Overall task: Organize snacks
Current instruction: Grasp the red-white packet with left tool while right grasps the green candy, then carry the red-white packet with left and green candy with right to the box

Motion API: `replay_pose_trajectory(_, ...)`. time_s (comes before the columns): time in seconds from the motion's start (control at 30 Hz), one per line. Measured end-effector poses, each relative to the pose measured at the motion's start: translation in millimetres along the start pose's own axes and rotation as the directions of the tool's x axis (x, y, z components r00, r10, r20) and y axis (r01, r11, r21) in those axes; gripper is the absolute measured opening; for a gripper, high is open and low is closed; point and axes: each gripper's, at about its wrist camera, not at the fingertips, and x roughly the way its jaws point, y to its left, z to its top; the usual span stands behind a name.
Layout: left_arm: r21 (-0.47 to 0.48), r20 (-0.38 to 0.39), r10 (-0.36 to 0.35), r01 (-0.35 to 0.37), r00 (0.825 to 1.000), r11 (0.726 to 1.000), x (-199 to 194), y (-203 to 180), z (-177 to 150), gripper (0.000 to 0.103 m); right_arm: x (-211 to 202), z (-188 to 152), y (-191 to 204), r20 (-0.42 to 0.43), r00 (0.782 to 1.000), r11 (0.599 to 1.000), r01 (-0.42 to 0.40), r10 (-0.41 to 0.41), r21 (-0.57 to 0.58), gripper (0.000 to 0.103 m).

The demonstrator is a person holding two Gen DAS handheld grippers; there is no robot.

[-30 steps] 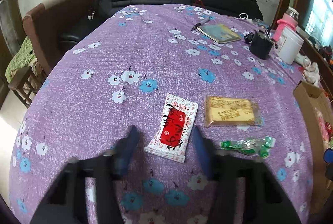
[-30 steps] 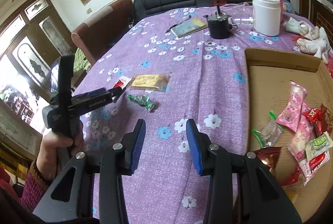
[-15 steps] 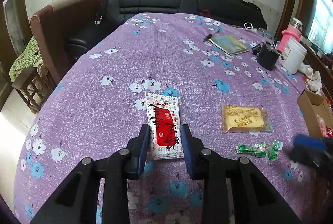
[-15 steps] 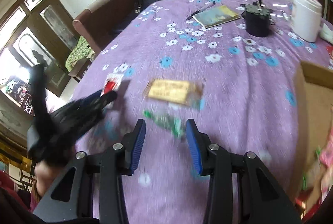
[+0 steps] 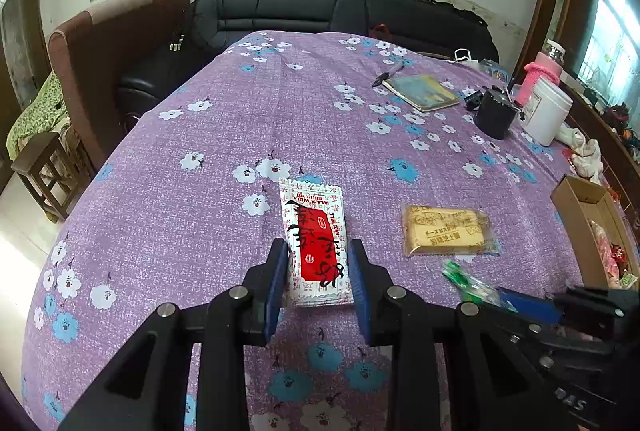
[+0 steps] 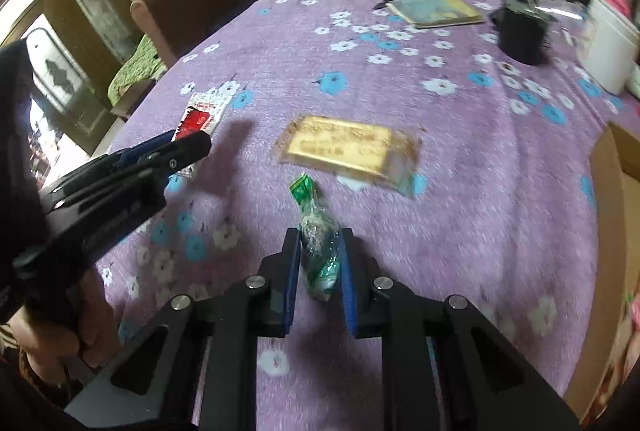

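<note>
Here my left gripper (image 5: 318, 273) pinches the red-and-white packet (image 5: 314, 245) by its sides on the purple tablecloth (image 5: 224, 159). My right gripper (image 6: 320, 263) has clamped narrowly on the green candy wrapper (image 6: 318, 235). Right of both jaws, the cardboard box (image 5: 576, 197) holds bright snack packets (image 5: 608, 251).
</note>
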Motion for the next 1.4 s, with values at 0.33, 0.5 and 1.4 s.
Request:
replay_pose_trajectory(0.33,0.097,0.094,-0.045,0.035,0.995,0.995,-21,-34,-7,0.03,-70,-42,-31,0.177,0.984,0.987,0.003,-0.032,0.158,0.021)
replay_pose_trajectory(0.5,0.159,0.164,-0.05,0.024,0.985,0.987,-35,-54,-12,0.03,-77,-35,-49,0.234,0.968,0.981,0.049,-0.093,0.187,0.021)
replay_pose_trajectory(1.4,0.32,0.145,-0.097,0.046,0.985,0.946,-35,-100,-35,0.03,-88,-37,-83,0.298,0.949,0.93,-0.199,0.104,0.309,0.023)
